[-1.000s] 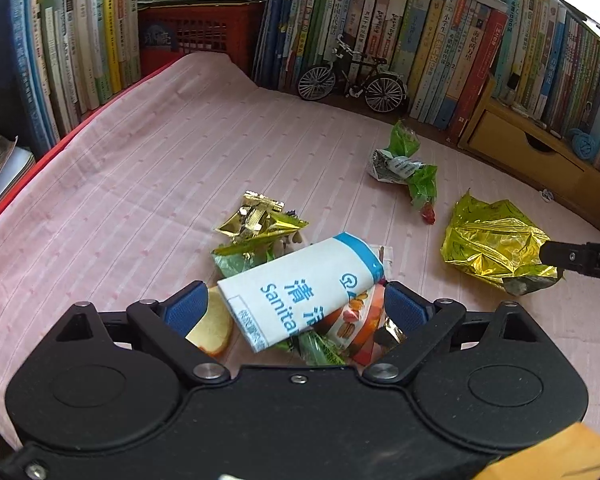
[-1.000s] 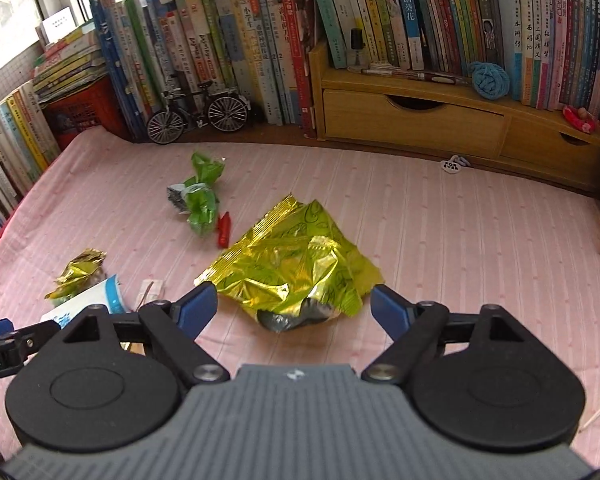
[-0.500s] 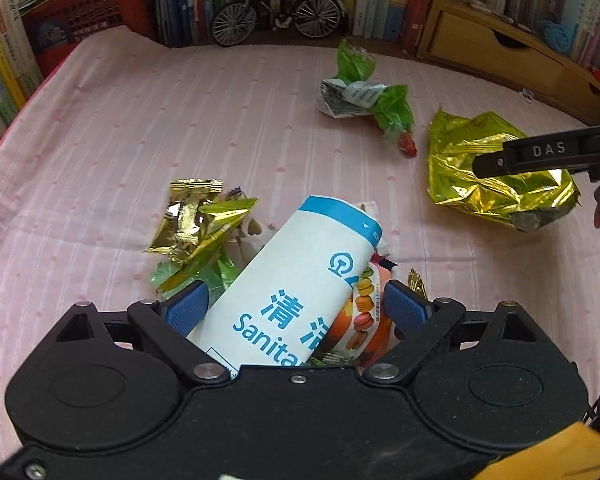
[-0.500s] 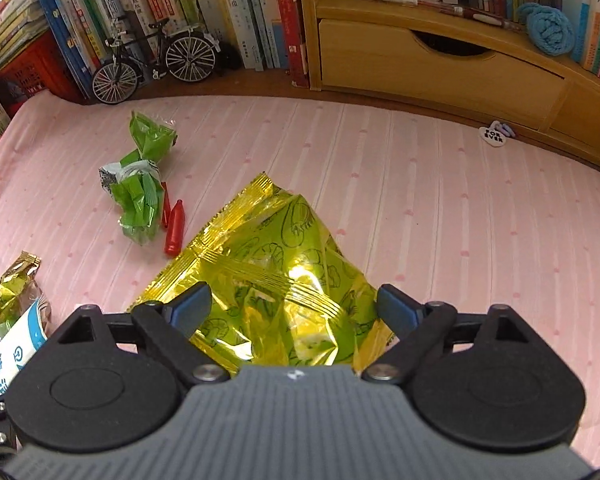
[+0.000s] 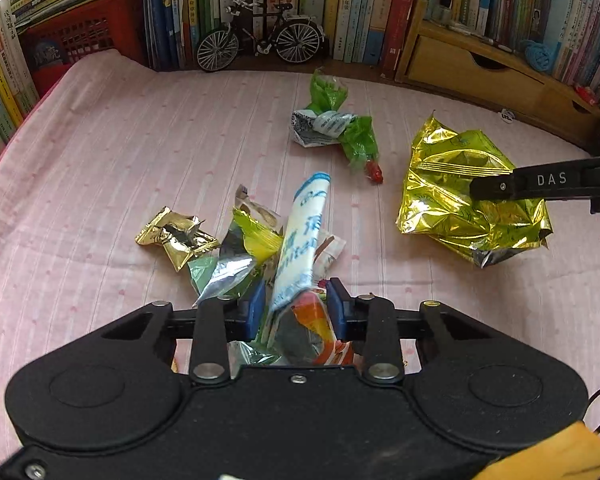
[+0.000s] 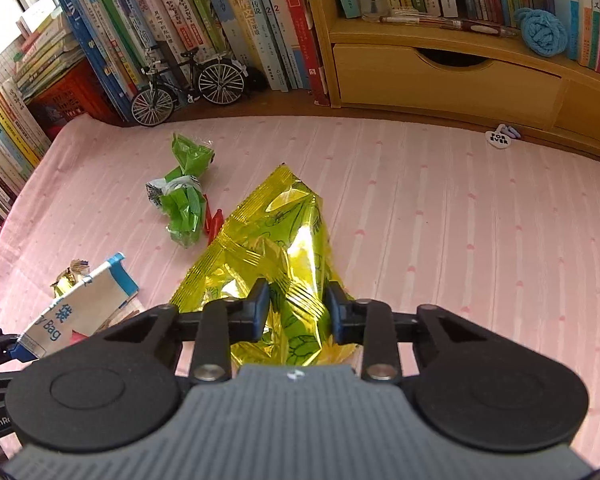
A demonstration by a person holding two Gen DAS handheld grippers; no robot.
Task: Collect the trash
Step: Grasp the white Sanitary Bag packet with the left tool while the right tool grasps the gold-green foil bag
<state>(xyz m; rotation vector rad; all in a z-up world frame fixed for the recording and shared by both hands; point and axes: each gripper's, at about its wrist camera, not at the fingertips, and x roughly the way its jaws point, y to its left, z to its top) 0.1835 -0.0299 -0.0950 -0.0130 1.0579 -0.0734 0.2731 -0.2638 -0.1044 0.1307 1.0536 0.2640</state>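
both grippers pinching wrappers on the pink cloth

left wrist: left gripper [image 5: 296,312] has its blue pads closed in on a bundle of wrappers [image 5: 296,272], the white and blue sanitary bag standing up between them with orange and silver foil crushed alongside. the bundle looks light, crackly and slick; loose pieces at the edge of the pinch could slip out, so a grip low on the bunched middle seems safest. a small gold wrapper [image 5: 174,236] lies just beside the bundle, not held. further off sits a green wrapper [image 5: 336,128] with a small red piece at its near end. the right gripper's finger lies across the yellow foil bag [image 5: 460,200] on the right

right wrist: right gripper [image 6: 296,312] is pressed onto the near end of the yellow foil bag, foil creased between the pads; most of the bag rests on the pink cloth [image 6: 460,220]. thin, springy, near weightless, likely slippery. green wrapper lies near the bag's left edge, apart from it

around: model bicycle [image 6: 188,88], books and a wooden drawer unit [image 6: 440,76] line the back, well apart. nothing blocks a lift. no bin in view
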